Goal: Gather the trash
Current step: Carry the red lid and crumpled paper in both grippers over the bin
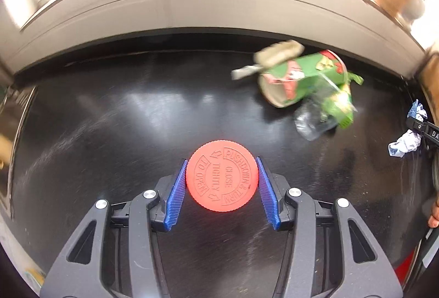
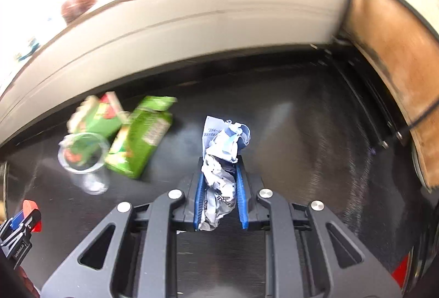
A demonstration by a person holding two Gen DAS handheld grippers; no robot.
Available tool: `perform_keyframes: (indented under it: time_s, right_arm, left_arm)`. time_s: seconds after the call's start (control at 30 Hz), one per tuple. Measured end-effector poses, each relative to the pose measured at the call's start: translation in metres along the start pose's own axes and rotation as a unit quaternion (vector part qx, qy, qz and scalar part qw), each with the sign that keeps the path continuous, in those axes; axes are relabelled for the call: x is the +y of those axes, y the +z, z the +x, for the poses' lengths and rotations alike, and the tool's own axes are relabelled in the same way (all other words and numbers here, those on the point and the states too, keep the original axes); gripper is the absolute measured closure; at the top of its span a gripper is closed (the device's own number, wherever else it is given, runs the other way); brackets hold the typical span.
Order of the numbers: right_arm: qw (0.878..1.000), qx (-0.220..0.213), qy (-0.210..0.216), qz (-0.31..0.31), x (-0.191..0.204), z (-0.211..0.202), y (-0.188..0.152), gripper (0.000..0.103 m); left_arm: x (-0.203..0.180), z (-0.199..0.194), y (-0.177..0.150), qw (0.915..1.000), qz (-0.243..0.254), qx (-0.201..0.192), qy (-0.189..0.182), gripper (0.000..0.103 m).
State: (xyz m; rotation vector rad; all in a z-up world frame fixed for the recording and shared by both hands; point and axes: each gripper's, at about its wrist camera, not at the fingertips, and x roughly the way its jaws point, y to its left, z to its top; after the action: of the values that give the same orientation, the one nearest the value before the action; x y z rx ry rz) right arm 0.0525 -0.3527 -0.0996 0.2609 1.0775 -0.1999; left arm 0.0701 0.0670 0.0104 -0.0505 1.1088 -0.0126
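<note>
My left gripper (image 1: 222, 174) is shut on a round orange child-proof bottle cap (image 1: 222, 175), held by its rim above a black glossy surface (image 1: 109, 133). My right gripper (image 2: 221, 185) is shut on a crumpled white and blue paper wrapper (image 2: 222, 158). That wrapper and the right gripper's tip also show at the right edge of the left wrist view (image 1: 406, 143). A green paper cup (image 1: 299, 78), a clear plastic cup (image 1: 315, 117) and a green carton (image 2: 142, 136) lie together on the black surface. The left gripper with the cap shows at the lower left of the right wrist view (image 2: 27, 218).
A pale raised ledge (image 1: 192, 15) borders the far side of the black surface. A brown board (image 2: 397, 73) stands at the right. Blurred items sit on the bright counter behind.
</note>
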Motion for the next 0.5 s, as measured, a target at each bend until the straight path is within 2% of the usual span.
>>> perform_keyframes:
  time_s: [0.17, 0.23, 0.37, 0.43, 0.5]
  right_arm:
    - [0.995, -0.011, 0.049, -0.082, 0.091, -0.013, 0.002, 0.082]
    - [0.991, -0.013, 0.071, -0.116, 0.129, -0.020, -0.003, 0.082]
    - [0.970, -0.015, 0.128, -0.205, 0.226, -0.043, -0.027, 0.082]
    - [0.955, -0.014, 0.159, -0.248, 0.273, -0.058, -0.049, 0.082]
    - [0.935, -0.012, 0.192, -0.299, 0.321, -0.075, -0.079, 0.082]
  left_arm:
    - [0.064, -0.025, -0.024, 0.9969, -0.072, -0.012, 0.028, 0.054]
    - [0.101, -0.039, -0.042, 0.9922, -0.114, -0.016, 0.047, 0.054]
    - [0.169, -0.071, -0.088, 0.9777, -0.189, -0.025, 0.087, 0.054]
    - [0.202, -0.086, -0.118, 0.9666, -0.231, -0.027, 0.109, 0.054]
    - [0.230, -0.099, -0.151, 0.9540, -0.270, -0.025, 0.128, 0.054]
